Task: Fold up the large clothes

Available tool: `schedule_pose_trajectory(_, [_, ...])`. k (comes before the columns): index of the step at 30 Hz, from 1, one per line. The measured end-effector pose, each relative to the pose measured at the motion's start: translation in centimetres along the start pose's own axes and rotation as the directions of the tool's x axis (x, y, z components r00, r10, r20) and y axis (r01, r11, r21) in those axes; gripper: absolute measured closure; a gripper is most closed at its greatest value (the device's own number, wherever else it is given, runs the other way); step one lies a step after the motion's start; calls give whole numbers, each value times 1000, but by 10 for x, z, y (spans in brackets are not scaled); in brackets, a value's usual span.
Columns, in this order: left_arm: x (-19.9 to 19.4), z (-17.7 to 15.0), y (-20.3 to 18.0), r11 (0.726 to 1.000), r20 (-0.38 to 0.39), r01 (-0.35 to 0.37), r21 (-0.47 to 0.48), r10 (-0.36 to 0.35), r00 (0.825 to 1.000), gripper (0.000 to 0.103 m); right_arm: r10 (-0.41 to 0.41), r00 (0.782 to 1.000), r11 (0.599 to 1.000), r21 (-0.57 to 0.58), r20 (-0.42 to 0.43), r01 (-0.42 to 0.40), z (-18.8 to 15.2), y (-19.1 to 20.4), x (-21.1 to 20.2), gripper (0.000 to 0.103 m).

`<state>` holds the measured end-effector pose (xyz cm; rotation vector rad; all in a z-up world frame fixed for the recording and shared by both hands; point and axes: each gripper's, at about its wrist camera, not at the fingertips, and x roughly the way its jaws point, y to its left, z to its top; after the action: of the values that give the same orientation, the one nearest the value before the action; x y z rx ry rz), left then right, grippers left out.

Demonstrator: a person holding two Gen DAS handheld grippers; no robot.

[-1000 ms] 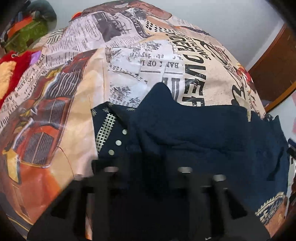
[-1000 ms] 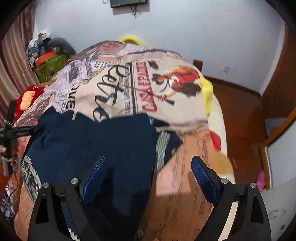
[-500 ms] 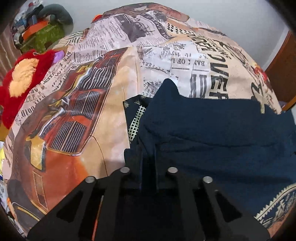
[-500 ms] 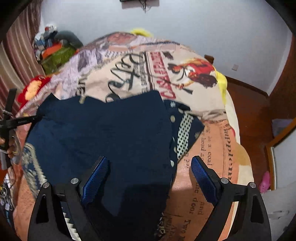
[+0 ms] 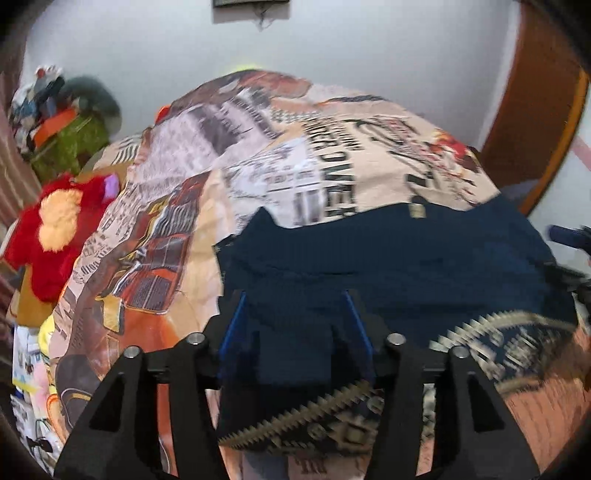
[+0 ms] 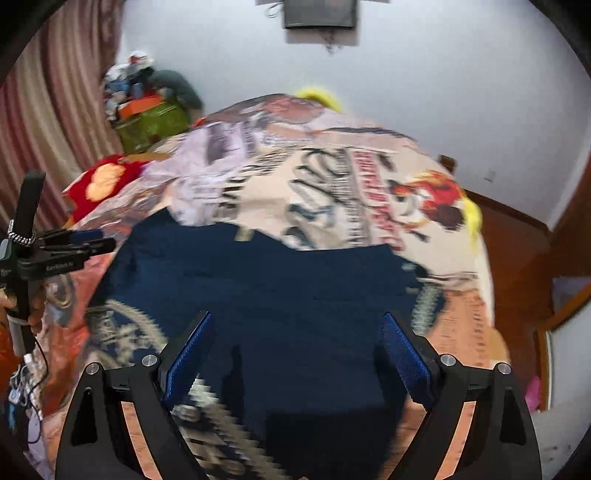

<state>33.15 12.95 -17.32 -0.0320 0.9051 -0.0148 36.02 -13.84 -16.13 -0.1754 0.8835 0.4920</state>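
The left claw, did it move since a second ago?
Yes. The left claw has just opened off the navy garment and pulled back and up: the wall frame above the bedspread now shows.

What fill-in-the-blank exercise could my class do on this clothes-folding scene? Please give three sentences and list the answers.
1. The garment lying on the printed bedspread is dark ____ in colour.
2. The plush toy at the bed's left edge is mostly ____.
3. The pads of the right tool are spread apart, so that tool is ____.

Answers: blue; red; open
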Motion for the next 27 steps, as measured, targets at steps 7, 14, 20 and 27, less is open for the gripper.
schedule_pose_trajectory(7, [-7,-31,-5,999,-41,40,-31,-41,998,35,-3,994,995,-102,-106,-8,-14,54,41,13])
schedule_pose_trajectory(14, [-3,-83,27,962,-149,44,-269,-87,985,35,39,983,997,-62,-177,-51,-20,49,52,11])
schedule_pose_trajectory(20, [5,-115,50,851,-156,147,-504,-257,954,35,31,973,992,-113,-229,-58,-28,53,50,9])
schedule_pose_trajectory(27, [21,-129,64,654,-50,271,-706,-428,903,35,-16,984,984,-175,-179,-16,-27,60,25,9])
